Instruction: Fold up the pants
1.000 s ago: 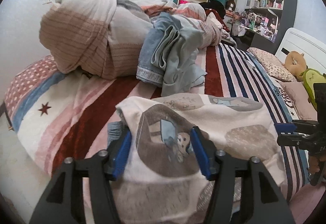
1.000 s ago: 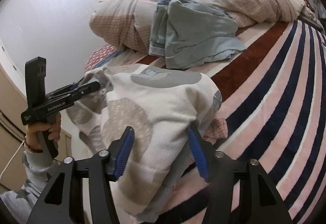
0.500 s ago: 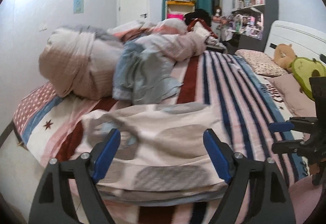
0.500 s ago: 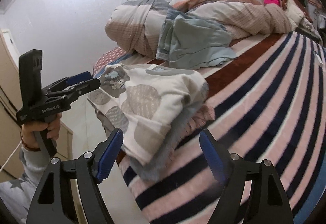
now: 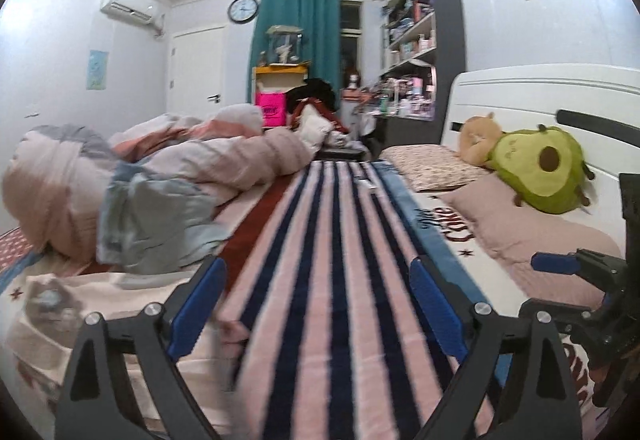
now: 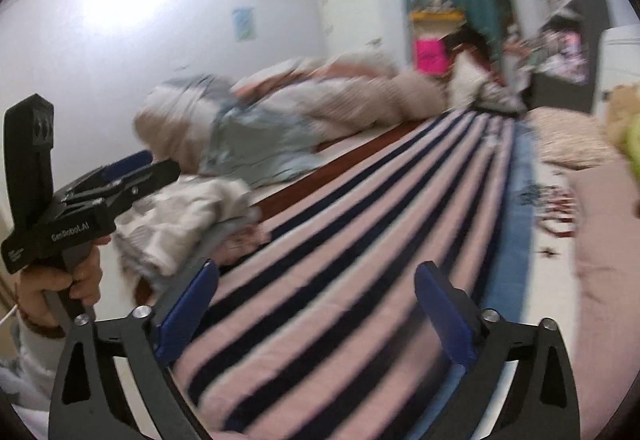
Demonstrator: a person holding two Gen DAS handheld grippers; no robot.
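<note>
I see both sets of fingers spread wide apart and holding nothing: my left gripper [image 5: 316, 304] and right gripper [image 6: 316, 310] hover over the striped bed [image 5: 332, 240]. The folded patterned pants [image 6: 180, 215] lie at the frame's left, near the bed's edge.

We read "GenRobot.AI" in pale letters on the dark side of the left gripper [image 6: 132, 167], at the near left of the right wrist view. On the blanket [image 5: 452, 224], right of the stripes, dark and red script looks like "Cake" (the word above it stays unclear to us). The wall clock [image 5: 243, 10] far back is too small to read.
</note>
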